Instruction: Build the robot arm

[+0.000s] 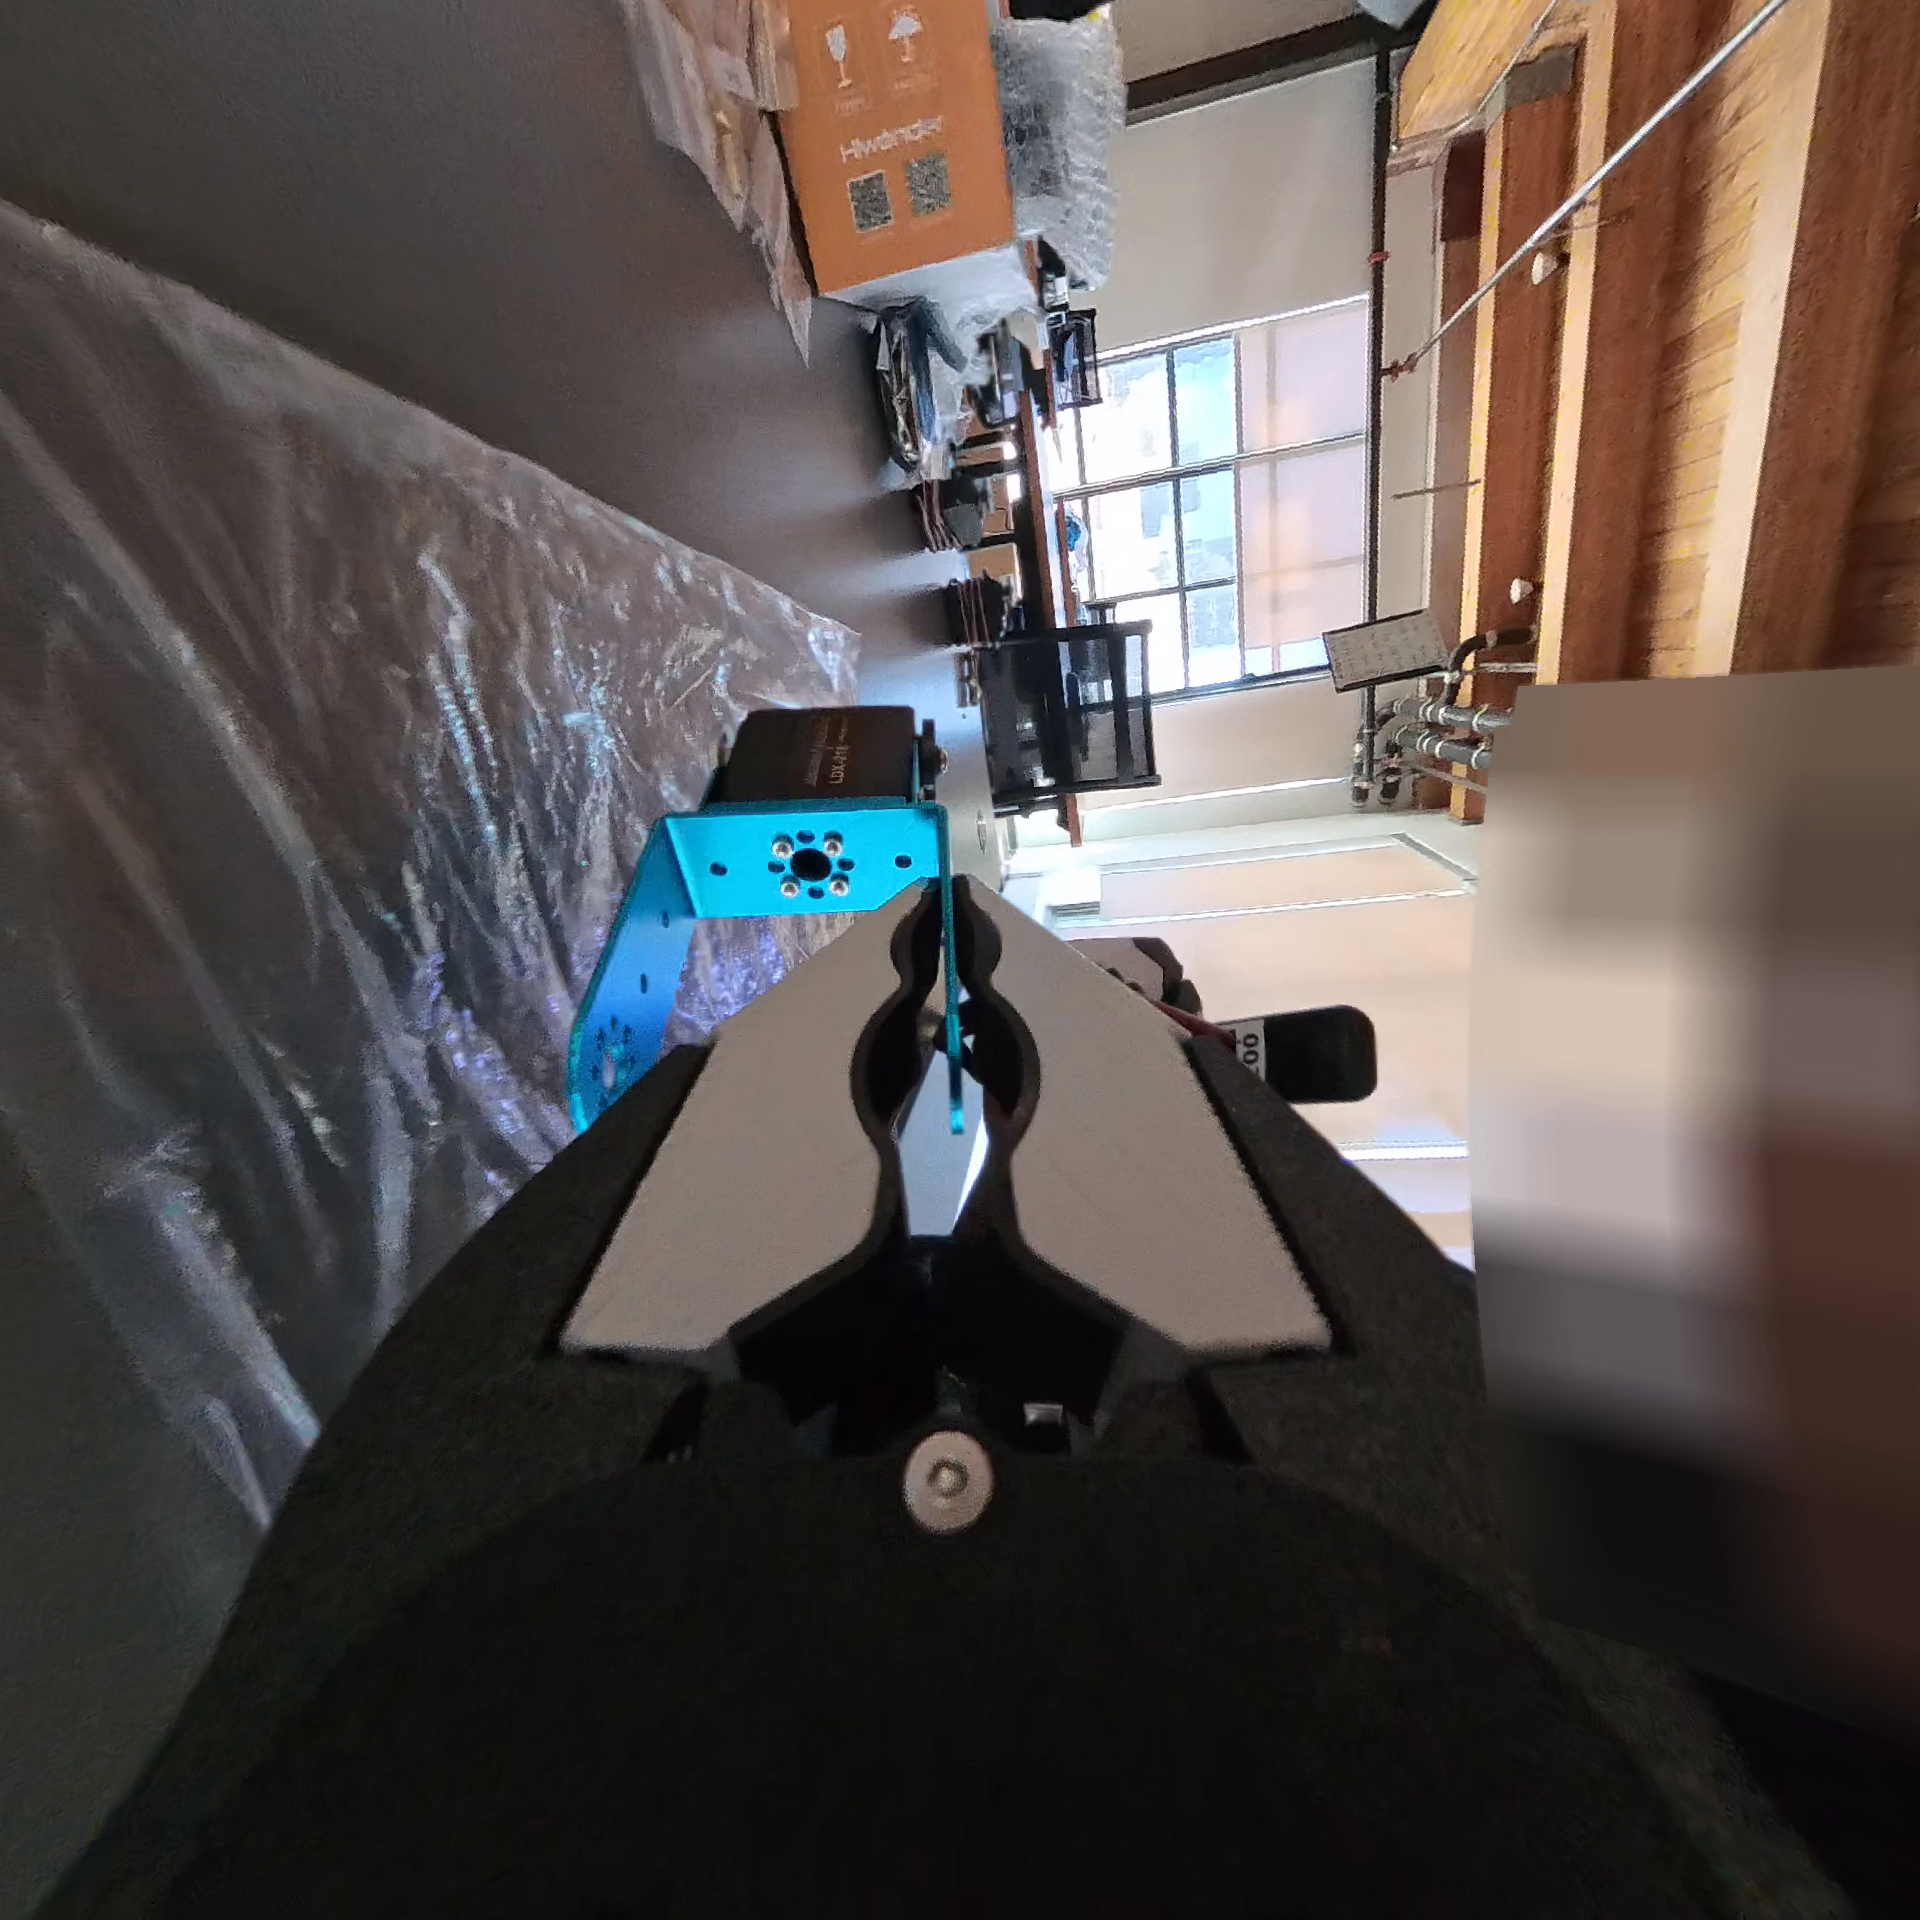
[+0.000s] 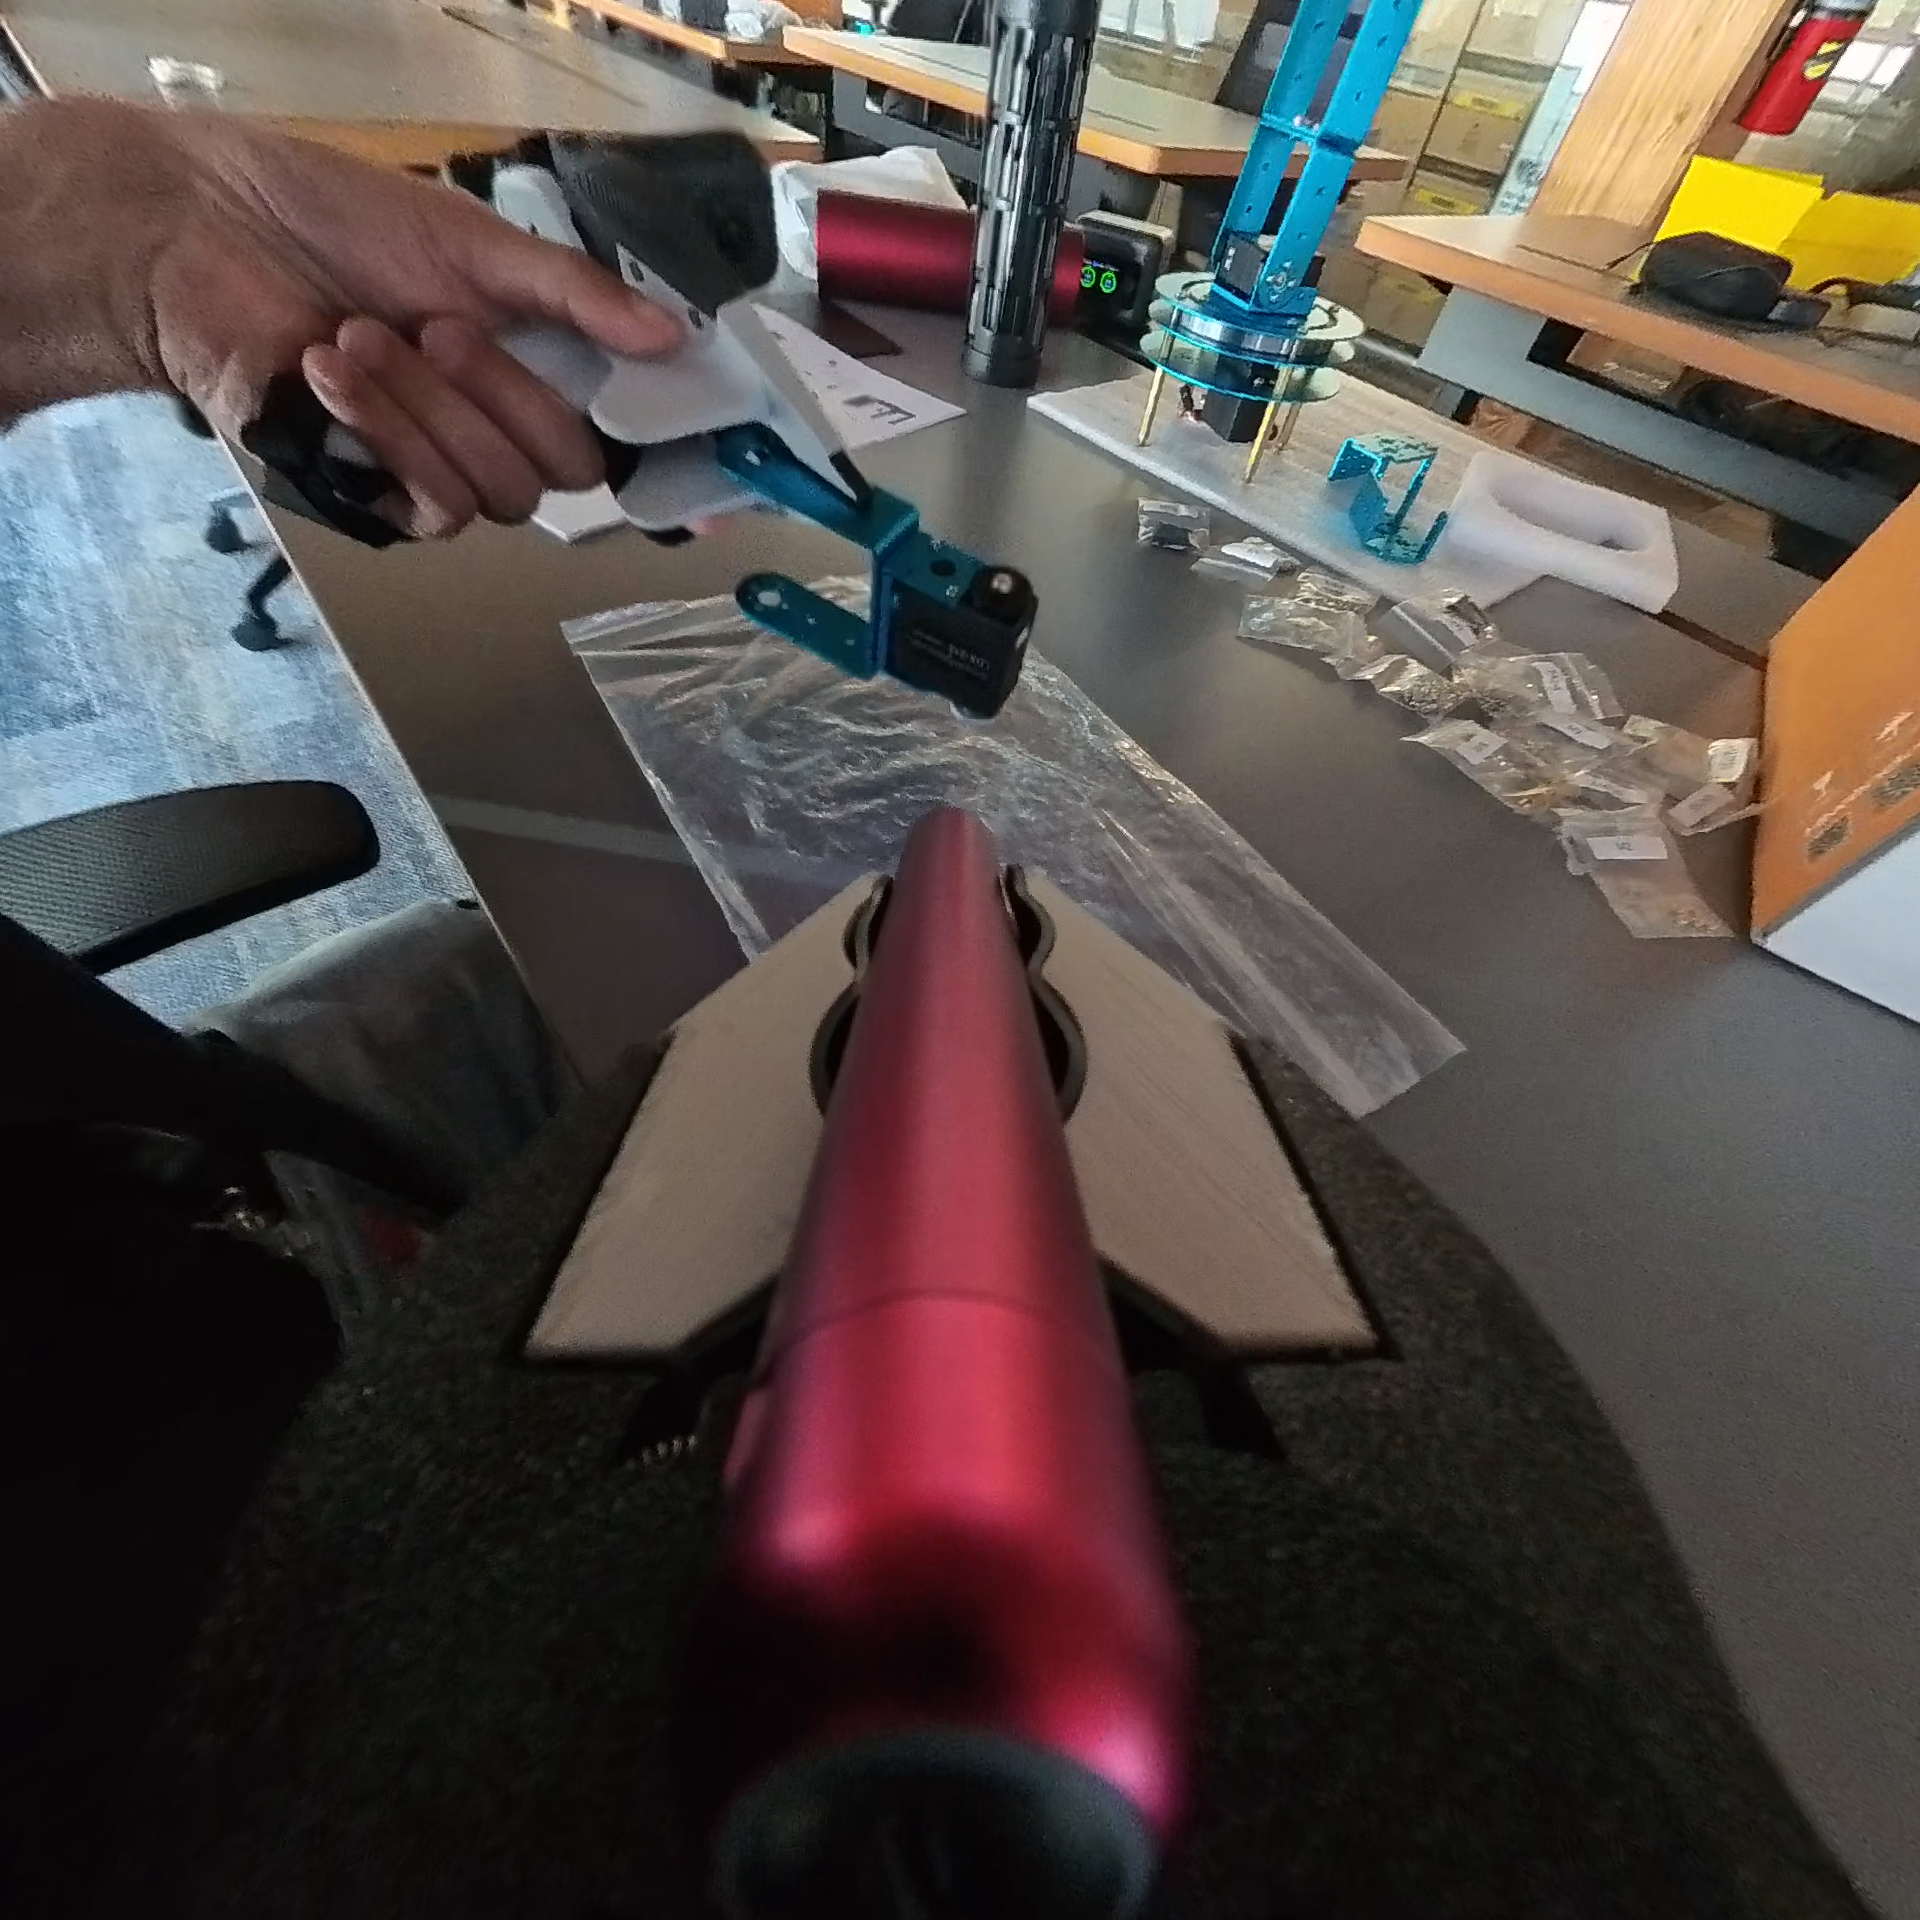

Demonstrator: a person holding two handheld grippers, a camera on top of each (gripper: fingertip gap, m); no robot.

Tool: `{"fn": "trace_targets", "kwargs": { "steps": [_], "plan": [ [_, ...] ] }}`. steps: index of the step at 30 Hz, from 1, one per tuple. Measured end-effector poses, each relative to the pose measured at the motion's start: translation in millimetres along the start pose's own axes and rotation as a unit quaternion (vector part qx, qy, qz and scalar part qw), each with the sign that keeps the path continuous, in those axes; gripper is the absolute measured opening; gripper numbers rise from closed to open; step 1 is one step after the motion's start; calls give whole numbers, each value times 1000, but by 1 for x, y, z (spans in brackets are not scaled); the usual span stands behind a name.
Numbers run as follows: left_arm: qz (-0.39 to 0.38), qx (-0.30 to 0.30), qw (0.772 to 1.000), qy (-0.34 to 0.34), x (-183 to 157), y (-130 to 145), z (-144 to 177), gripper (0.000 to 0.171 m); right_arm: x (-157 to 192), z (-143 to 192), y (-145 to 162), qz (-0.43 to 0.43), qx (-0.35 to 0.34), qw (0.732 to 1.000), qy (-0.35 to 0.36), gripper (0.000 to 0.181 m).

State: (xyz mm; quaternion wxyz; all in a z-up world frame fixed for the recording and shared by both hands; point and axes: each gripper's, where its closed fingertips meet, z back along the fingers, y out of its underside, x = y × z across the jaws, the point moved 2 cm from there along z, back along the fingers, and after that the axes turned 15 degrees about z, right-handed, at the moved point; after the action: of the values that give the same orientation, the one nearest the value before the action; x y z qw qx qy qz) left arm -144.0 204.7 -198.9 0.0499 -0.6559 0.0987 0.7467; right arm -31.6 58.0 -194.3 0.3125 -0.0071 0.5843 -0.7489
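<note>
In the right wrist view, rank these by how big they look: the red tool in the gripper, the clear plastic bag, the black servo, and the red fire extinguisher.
1. red tool, though nearness to the camera inflates it
2. clear plastic bag
3. black servo
4. red fire extinguisher, far off and partly cut by the frame's edge

blue bracket (image 1: 800, 862): anodised metal, glossy, centre | servo (image 1: 826, 753): matt black plastic | red tool (image 2: 935, 1299): satin metal, smooth | plastic bag (image 2: 935, 769): clear crinkled film | table (image 2: 1558, 1091): matt grey | orange box (image 2: 1839, 748): cardboard, right edge
</note>
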Motion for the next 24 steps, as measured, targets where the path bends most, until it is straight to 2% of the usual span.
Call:
{"fn": "trace_targets", "kwargs": {
  "steps": [5, 7, 10, 12, 14, 16, 18, 20, 22, 24],
  "plan": [
    [28, -11, 999, -17, 17, -9, 4, 0, -5, -7, -10, -21, -8, 999, -23, 22],
    [12, -12, 999, -28, 20, -11, 7, 3, -6, -12, -12, -21, -6, 999, -36, 21],
    [-50, -27, 996, -66, 23, -16, 12, 11, -6, -21, -15, -10, 6, 998, -68, 22],
    [-105, -37, 987, -115, 28, -21, 15, 29, -8, -28, -19, 0, 22, 994, -106, 22],
    [-178, -41, 973, -139, 26, -24, 18, 33, -17, -36, -26, 44, 31, 988, -144, 23],
    [-271, -39, 948, -163, 20, -23, 21, 38, -27, -44, -32, 90, 66, 973, -203, 23],
    [-381, -42, 907, -176, 9, -22, 24, 50, -41, -56, -45, 143, 85, 952, -257, 22],
    [-476, -23, 860, -182, 1, -15, 22, 59, -49, -65, -56, 193, 98, 917, -336, 22],
    [-550, 4, 813, -193, -2, -7, 15, 59, -57, -78, -68, 236, 111, 882, -392, 23],
    [-593, 29, 780, -200, -2, -3, 6, 59, -61, -92, -79, 262, 135, 851, -434, 23]
  ]
}}
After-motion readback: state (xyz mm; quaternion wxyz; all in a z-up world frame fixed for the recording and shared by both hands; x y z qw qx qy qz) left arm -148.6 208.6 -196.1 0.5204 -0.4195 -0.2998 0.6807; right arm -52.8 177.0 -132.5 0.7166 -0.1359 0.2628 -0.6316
